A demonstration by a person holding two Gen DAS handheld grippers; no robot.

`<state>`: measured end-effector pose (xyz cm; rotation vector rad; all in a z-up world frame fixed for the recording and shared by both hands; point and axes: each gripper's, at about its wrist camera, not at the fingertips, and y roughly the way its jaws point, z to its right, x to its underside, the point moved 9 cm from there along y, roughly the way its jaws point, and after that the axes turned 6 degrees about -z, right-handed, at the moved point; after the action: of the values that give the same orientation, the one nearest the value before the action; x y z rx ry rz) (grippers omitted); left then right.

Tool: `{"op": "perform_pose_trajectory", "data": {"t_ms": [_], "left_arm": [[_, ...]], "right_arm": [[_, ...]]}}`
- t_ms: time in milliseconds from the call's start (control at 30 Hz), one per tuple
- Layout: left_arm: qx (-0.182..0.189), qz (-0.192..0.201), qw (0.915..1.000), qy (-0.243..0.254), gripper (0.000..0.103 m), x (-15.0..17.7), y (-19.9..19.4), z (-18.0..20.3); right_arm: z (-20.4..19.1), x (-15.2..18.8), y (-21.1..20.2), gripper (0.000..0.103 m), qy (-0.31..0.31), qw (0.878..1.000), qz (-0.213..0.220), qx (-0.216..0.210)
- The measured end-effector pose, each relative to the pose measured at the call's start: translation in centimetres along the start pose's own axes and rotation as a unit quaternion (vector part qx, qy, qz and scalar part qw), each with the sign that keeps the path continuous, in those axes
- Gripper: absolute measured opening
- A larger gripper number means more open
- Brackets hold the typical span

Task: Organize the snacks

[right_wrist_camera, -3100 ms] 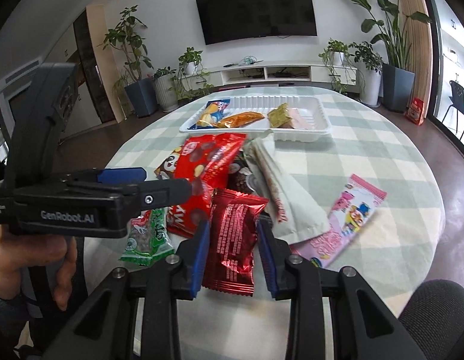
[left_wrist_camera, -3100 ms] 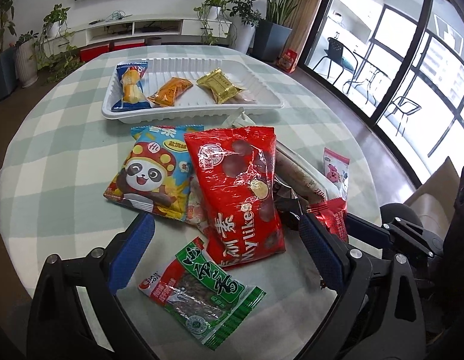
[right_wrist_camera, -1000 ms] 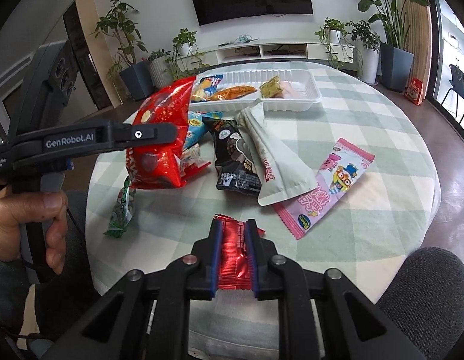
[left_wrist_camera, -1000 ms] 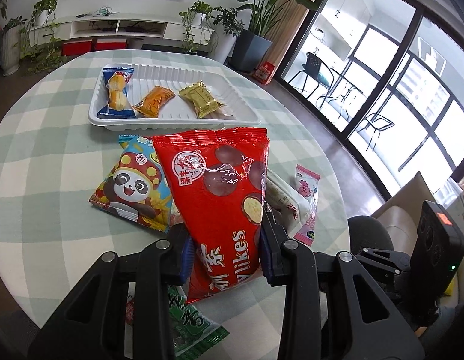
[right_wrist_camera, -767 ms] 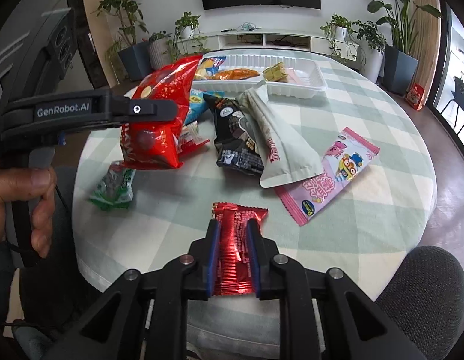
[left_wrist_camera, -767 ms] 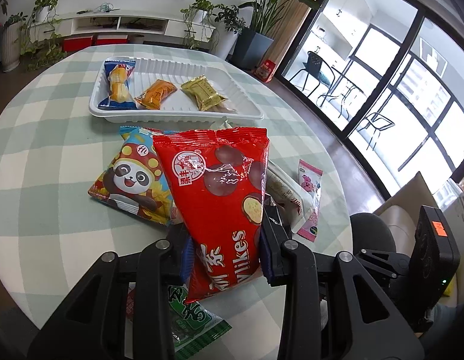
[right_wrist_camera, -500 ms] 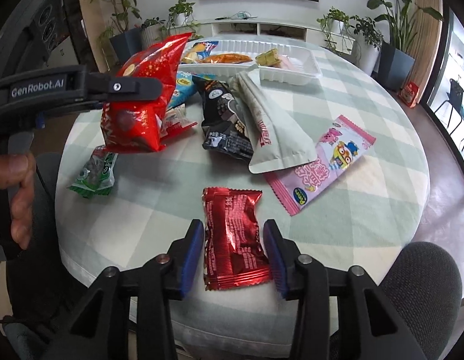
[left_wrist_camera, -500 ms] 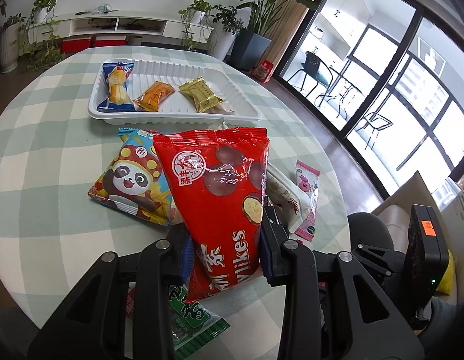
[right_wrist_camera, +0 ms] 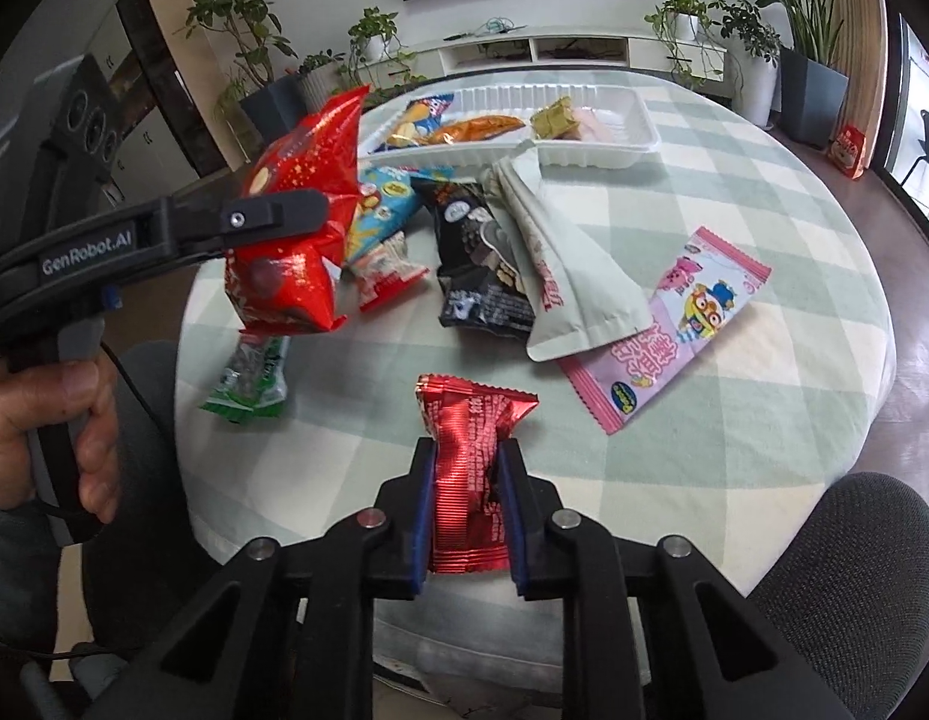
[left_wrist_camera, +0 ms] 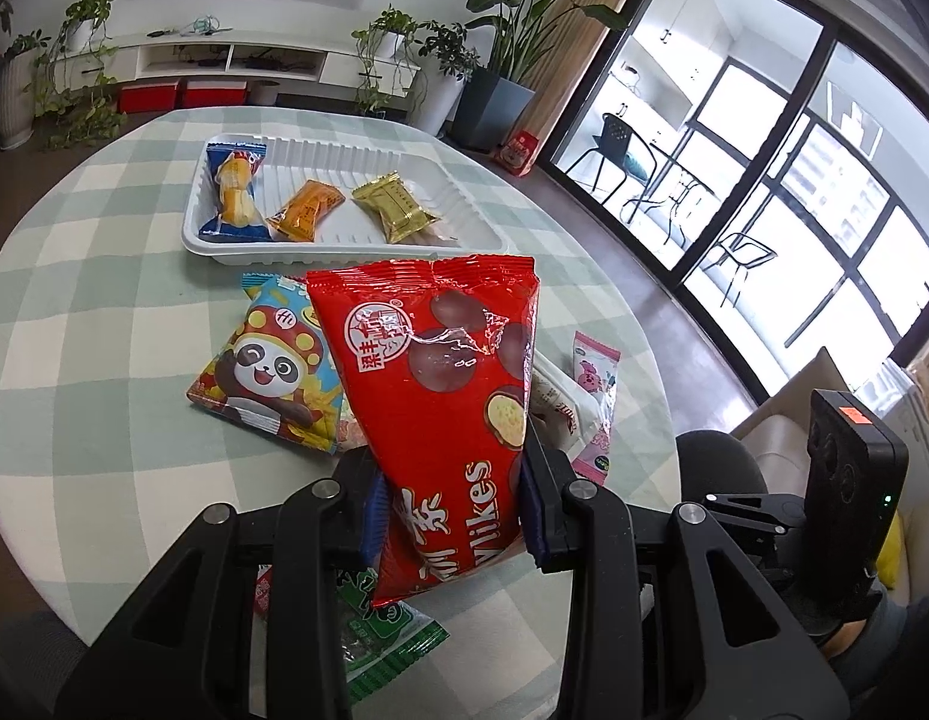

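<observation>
A large red chocolate-snack bag hangs above the table, and my left gripper is shut on its lower part. In the right wrist view that left gripper, held by a hand, carries the bag at the left. Near the table's front edge my right gripper has its jaws closing, with the pads pressing a small red foil packet that crumples between them. The white tray at the far side holds three wrapped snacks.
Loose on the checked cloth lie a panda bag, a green packet, a black pack, a white pouch and a pink packet. A dark chair stands at the table's near right edge.
The left gripper took the large red bag off the table and holds it up. The right jaws let go of the small red packet, opened around it, then closed on it again.
</observation>
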<state>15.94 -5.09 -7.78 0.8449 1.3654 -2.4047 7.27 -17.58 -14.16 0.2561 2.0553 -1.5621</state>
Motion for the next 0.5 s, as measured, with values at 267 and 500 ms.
{"op": "perform_pose_trajectory", "data": {"t_ms": [267,500], "left_arm": [[0.018,0.015,0.9997,-0.011,0.032,-1.7,-2.4,-0.4],[0.002,0.038,0.9992,-0.016,0.032,-6.6,-4.8,-3.4]], "right_arm": [[0.2,-2.5,-3.2,0.022,0.025,0.998,0.047,-0.046],[6.1,-6.8,-6.3,0.022,0.068,0.993,0.097,-0.008]]}}
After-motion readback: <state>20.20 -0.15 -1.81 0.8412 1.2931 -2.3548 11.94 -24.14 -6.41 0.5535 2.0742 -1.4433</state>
